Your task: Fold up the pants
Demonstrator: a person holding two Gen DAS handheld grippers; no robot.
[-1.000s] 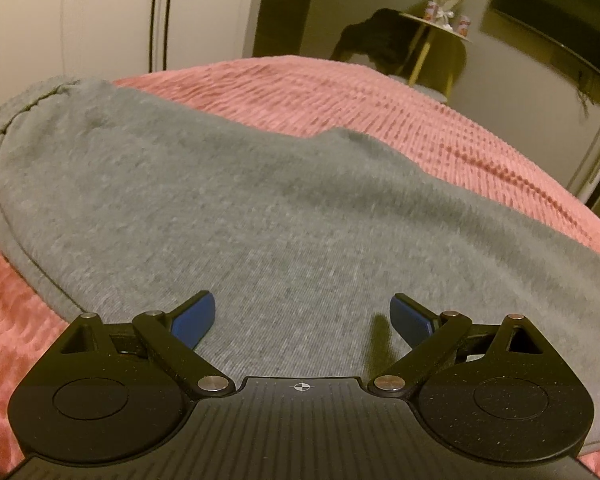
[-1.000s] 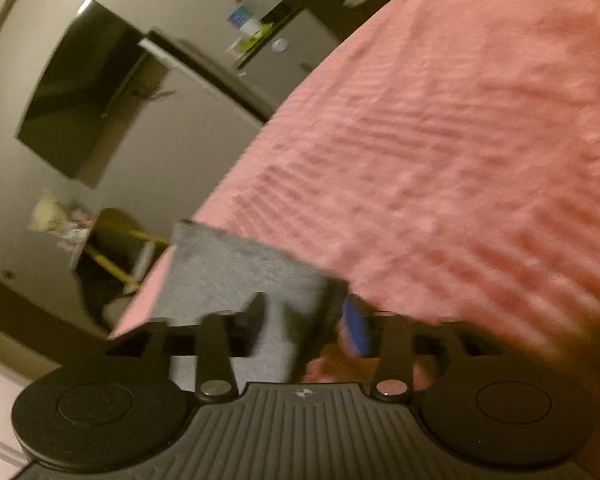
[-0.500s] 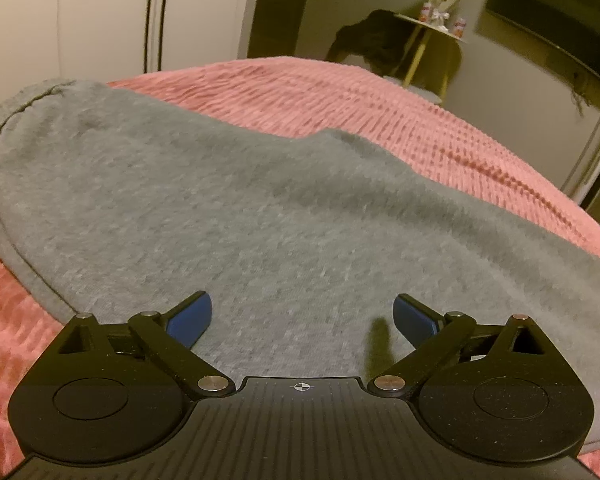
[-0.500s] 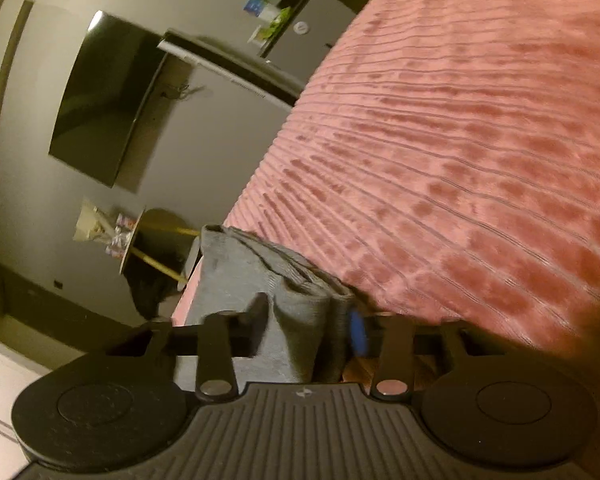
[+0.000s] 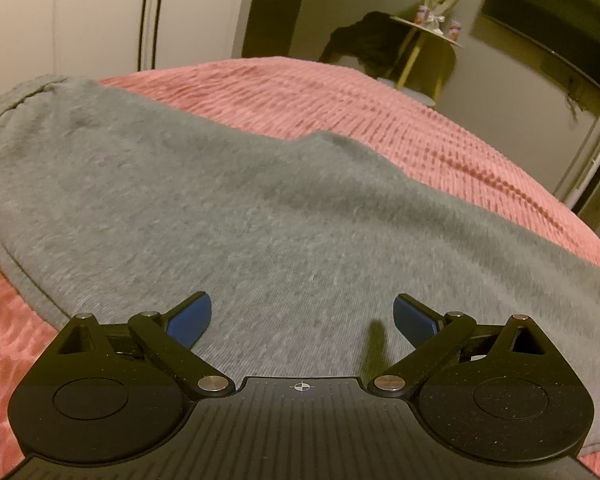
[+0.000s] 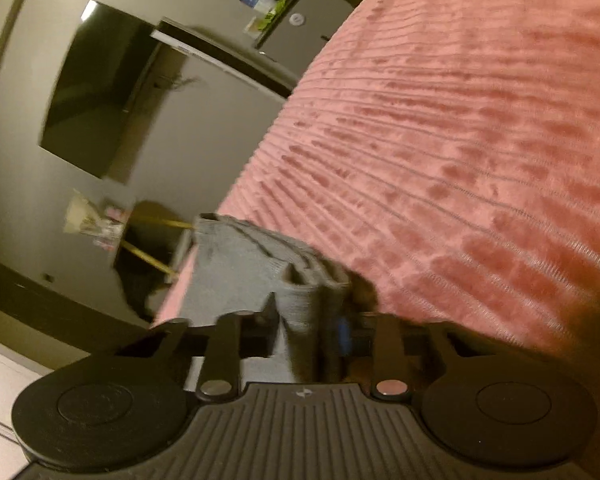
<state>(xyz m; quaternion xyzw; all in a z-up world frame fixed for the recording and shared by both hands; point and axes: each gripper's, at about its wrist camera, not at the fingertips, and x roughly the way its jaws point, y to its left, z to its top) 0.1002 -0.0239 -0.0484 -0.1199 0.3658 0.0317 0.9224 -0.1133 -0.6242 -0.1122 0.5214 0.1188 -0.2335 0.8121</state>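
Note:
Grey sweatpants (image 5: 236, 216) lie flat across a pink ribbed bedspread (image 5: 380, 120), waistband at the far left. My left gripper (image 5: 302, 316) is open, its blue pads wide apart, resting low over the middle of the pants and holding nothing. In the right wrist view my right gripper (image 6: 308, 320) is shut on the bunched grey cuff end of the pants (image 6: 260, 256), lifted above the bedspread (image 6: 460, 140).
The bed edge runs along the right in the left wrist view. Beyond it stand a yellow-legged side table (image 5: 424, 52) with dark cloth on it, a wall TV (image 6: 96, 88) and a cabinet (image 6: 300, 40). White wardrobe doors (image 5: 100, 16) are behind the bed.
My right gripper has lifted and turned with the cuff, which now bunches up between its fingers. My left gripper has barely moved and stays open over the pants.

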